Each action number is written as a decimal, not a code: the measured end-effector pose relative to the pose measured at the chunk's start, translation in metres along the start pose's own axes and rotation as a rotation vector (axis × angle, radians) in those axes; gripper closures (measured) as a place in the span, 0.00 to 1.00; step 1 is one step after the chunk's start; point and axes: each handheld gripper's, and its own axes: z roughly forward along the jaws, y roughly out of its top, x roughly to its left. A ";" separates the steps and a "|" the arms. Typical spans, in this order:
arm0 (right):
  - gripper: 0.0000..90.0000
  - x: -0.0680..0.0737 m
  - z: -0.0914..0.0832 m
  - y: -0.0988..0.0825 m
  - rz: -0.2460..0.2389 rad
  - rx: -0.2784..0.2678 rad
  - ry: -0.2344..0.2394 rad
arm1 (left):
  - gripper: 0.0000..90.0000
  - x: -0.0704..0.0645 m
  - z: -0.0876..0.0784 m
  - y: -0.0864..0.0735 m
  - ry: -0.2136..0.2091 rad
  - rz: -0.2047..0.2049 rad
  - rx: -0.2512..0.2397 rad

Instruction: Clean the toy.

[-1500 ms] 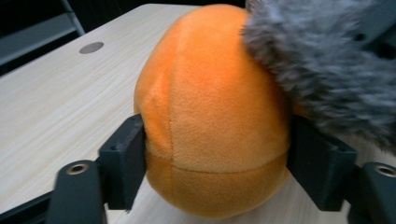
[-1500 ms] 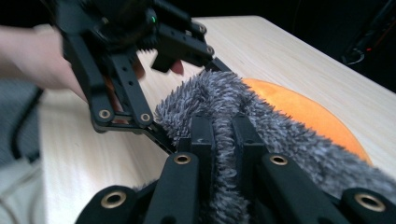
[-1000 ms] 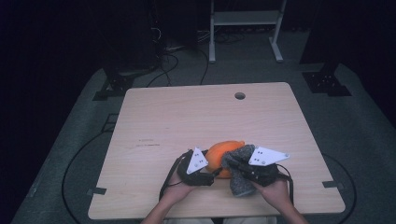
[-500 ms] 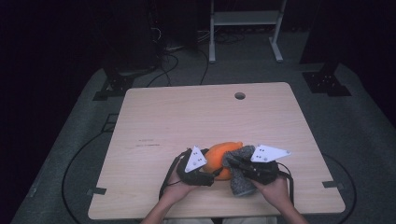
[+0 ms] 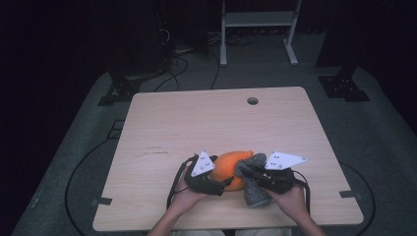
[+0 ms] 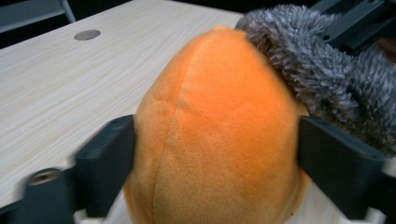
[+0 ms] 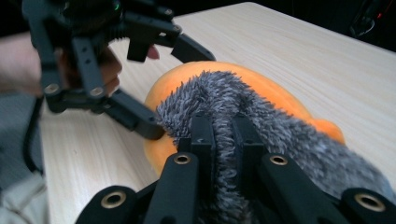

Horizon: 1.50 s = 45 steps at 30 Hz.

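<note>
Near the table's [image 5: 162, 123] front edge, the left claw [image 6: 215, 154] has just been opening around the orange plush [image 6: 215, 135], pads barely touching, while the right claw [image 7: 219, 140] stays clamped on the grey sock [image 7: 261, 126] draped over it, probably for pulling on.

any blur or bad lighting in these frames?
High view: table evenly lit, surroundings near black. Left gripper view: one finger motion-smeared, orange plush sharp. Right gripper view: near fingers soft, grey fuzzy fabric fairly sharp, no glare.
</note>
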 end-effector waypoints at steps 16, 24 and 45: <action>0.90 -0.020 0.004 -0.014 0.074 0.016 -0.042 | 0.32 0.010 -0.009 -0.008 -0.024 0.025 0.002; 0.90 -0.036 -0.005 -0.020 0.182 -0.012 -0.029 | 0.36 0.001 -0.008 -0.010 -0.037 0.094 -0.007; 0.90 -0.039 -0.013 -0.013 0.171 -0.043 -0.067 | 0.37 -0.016 -0.004 -0.007 -0.053 0.209 -0.023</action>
